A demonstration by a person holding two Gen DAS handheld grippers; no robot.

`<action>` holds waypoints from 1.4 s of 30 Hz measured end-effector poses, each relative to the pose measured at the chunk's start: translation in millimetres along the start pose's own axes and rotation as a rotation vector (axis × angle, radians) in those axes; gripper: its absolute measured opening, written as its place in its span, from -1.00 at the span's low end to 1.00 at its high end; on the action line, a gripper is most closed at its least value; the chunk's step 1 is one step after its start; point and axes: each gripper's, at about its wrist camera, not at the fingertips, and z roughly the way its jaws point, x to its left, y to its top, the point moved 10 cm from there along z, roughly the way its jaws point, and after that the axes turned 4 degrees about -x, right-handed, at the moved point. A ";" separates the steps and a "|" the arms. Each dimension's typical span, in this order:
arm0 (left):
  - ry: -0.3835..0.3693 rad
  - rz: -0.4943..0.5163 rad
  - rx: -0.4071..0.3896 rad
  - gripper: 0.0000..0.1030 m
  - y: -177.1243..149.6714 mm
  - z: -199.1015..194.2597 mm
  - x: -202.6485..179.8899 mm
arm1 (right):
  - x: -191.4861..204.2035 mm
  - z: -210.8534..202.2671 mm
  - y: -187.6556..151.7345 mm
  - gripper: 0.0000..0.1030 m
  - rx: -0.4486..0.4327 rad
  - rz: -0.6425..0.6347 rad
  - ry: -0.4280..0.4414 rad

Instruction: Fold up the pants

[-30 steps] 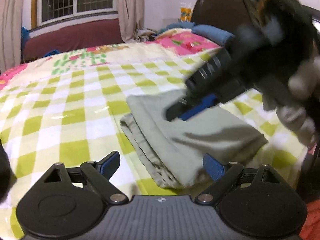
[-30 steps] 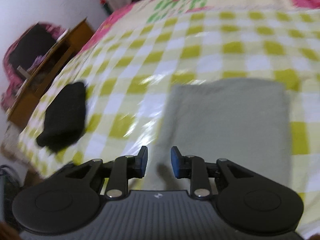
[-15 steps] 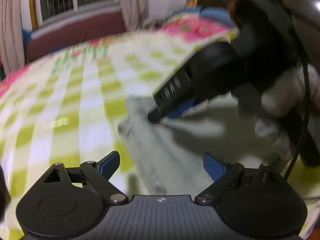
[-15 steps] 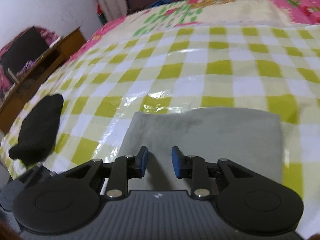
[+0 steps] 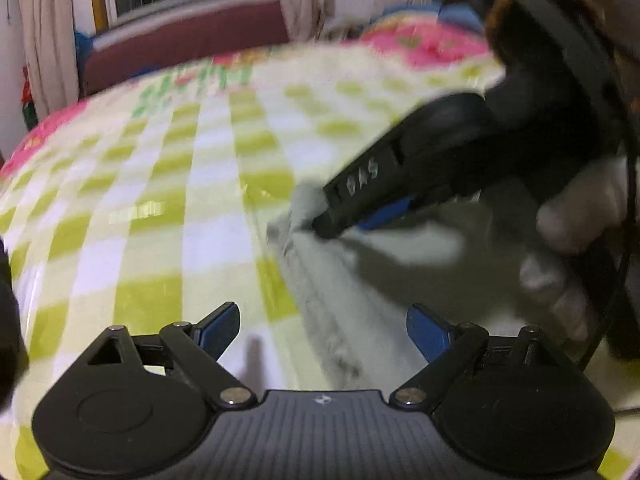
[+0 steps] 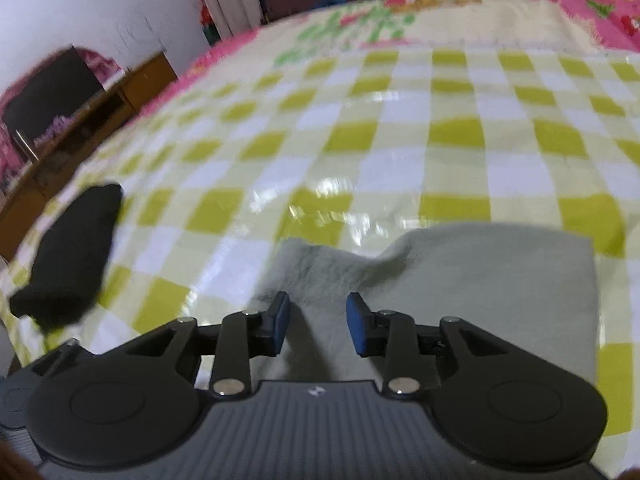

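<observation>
Covering the bed (image 6: 400,152), a green-checked sheet (image 5: 168,216) under grey pants (image 6: 500,272), left gripper (image 5: 323,326) and right gripper (image 6: 318,322) both apart.

Pants (image 5: 384,280): motion-blurred in the left wrist view; near edge hidden behind the left gripper (image 5: 323,326) body.
Right gripper (image 5: 344,224): fingertips smeared there, so contact with the cloth cannot be told.
Hand (image 5: 576,216): blurred, cut off at the right edge.
Dark cloth (image 6: 70,256): blurred, kind unclear.
Bedspread (image 5: 160,200): checks smeared; far pattern unreadable.
</observation>
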 end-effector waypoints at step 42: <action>0.043 -0.062 -0.008 1.00 -9.0 -26.1 1.6 | 7.6 -51.7 -9.3 -0.20 -0.066 -0.022 -0.051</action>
